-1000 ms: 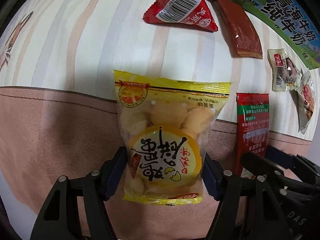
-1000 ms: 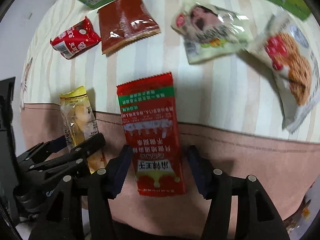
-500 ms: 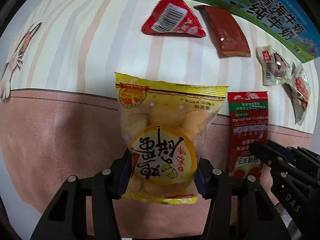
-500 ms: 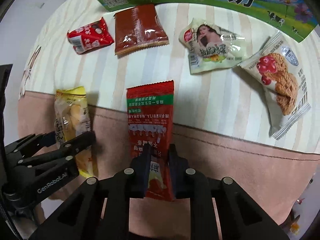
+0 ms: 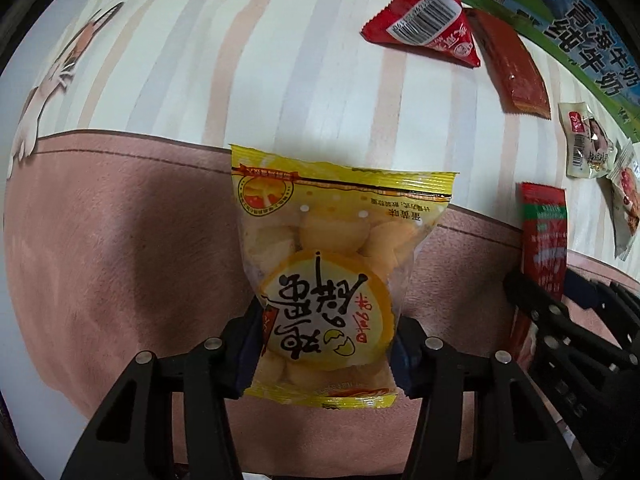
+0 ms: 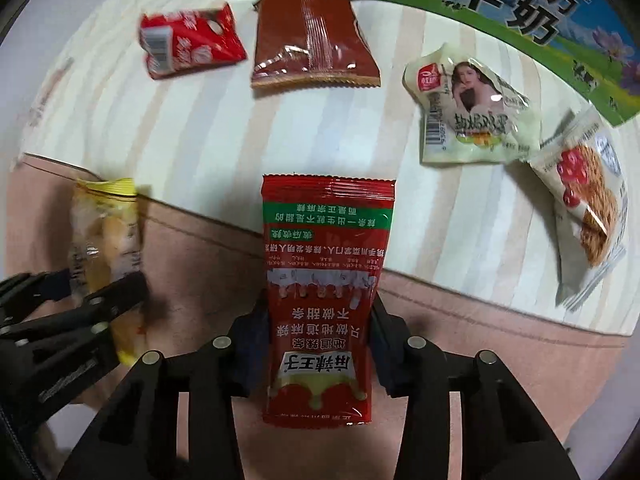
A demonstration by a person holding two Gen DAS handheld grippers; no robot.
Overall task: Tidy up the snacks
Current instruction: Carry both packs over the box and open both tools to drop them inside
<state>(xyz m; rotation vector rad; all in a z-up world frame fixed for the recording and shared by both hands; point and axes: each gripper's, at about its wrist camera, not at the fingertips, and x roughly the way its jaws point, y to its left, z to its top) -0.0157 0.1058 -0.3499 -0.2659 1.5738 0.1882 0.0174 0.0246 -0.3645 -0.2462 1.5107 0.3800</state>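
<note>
Left tongs (image 5: 326, 350) clamp one yellow egg-puff bag (image 5: 332, 276), puffs showing inside; right tongs (image 6: 316, 344) pinch one red spicy-strip packet (image 6: 322, 292). Four more packets lie on the desk (image 6: 192, 128).

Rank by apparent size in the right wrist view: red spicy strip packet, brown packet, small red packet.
1. red spicy strip packet, though nearness to the camera inflates it
2. brown packet
3. small red packet

Our left gripper (image 5: 326, 344) and right gripper (image 6: 318, 344) are matte black, ribbed frames with silver screw heads, dark blue pads at twelve o'clock.
</note>
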